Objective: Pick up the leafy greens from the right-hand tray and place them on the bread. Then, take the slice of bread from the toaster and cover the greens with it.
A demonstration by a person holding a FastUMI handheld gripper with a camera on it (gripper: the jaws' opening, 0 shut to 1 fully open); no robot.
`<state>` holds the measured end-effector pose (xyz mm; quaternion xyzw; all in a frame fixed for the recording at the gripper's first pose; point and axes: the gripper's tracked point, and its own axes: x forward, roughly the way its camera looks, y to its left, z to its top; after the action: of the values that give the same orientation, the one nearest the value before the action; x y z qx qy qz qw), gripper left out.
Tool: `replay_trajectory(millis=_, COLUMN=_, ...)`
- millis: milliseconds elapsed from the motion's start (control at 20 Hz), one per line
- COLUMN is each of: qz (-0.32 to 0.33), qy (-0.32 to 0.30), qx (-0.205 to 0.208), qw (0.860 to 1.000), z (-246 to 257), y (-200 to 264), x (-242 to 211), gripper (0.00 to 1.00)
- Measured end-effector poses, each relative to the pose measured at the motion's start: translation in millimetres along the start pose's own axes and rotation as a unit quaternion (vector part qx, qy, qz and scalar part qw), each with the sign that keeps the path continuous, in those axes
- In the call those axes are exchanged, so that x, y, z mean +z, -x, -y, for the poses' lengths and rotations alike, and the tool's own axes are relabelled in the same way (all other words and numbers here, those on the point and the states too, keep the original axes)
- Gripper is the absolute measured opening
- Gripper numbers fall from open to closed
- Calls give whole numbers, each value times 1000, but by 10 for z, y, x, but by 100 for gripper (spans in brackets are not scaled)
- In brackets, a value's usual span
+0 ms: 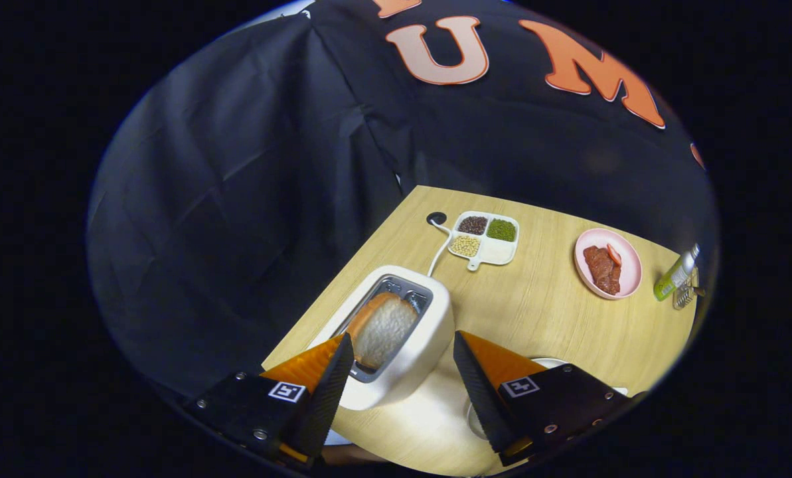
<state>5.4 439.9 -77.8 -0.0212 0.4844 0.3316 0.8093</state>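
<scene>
Gripper [402,348] jaws released, spread wide above the white toaster [405,352]; bread slice [384,328] stands in its slot between them. No readable brand on toaster or green bottle [676,273].

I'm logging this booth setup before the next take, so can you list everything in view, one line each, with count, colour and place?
Light wooden table: one, pale tan, under everything.
Cream two-slot toaster: one, cream, just ahead of the fingers; its white cord runs to a black hole in the table.
Slice of bread: one, white with a brown crust, standing tilted in the toaster's slot.
White divided tray: one, beyond the toaster, holding dark brown, green and yellowish beans, with one section empty.
Pink round plate: one, right of the tray, holding red meat pieces.
Green bottle: one, green with a pale cap, right of the plate.
White dish: one, mostly hidden behind the right finger.
Gripper: one, fingers open, holding nothing, near the toaster.
</scene>
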Motion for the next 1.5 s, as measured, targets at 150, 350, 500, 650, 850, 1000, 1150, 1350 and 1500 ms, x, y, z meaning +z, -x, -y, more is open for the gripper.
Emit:
replay_trajectory(millis=150, qz=-20, qy=1, qx=-5, qw=1000, z=-99, y=-168, x=26, gripper=91)
replay_trajectory(millis=350, qz=-37, qy=-10, qx=-9, qw=999, z=-176, y=-366, x=74, gripper=89)
replay_trajectory(millis=500, qz=-56, qy=-26, qx=-8, qw=998, z=-199, y=-526, x=44, gripper=84)
replay_trajectory(millis=650, qz=-75, qy=-26, qx=-16, qw=997, z=-168, y=-625, x=-30, gripper=76)
replay_trajectory(millis=850, qz=-93, qy=-34, qx=-20, qw=995, z=-157, y=-714, x=-129, gripper=58)
replay_trajectory(millis=1000, qz=-87, qy=-27, qx=-28, qw=995, z=-97, y=-746, x=-131, gripper=42)
replay_trajectory(millis=1150, qz=-82, qy=-41, qx=-20, qw=996, z=-107, y=-725, x=-141, gripper=30)
replay_trajectory(millis=1350, qz=-46, qy=-80, qx=-19, qw=996, z=-10, y=-639, x=-19, gripper=17)
replay_trajectory(millis=1500, qz=-26, qy=-91, qx=2, qw=996, z=-40, y=-482, x=46, gripper=14)
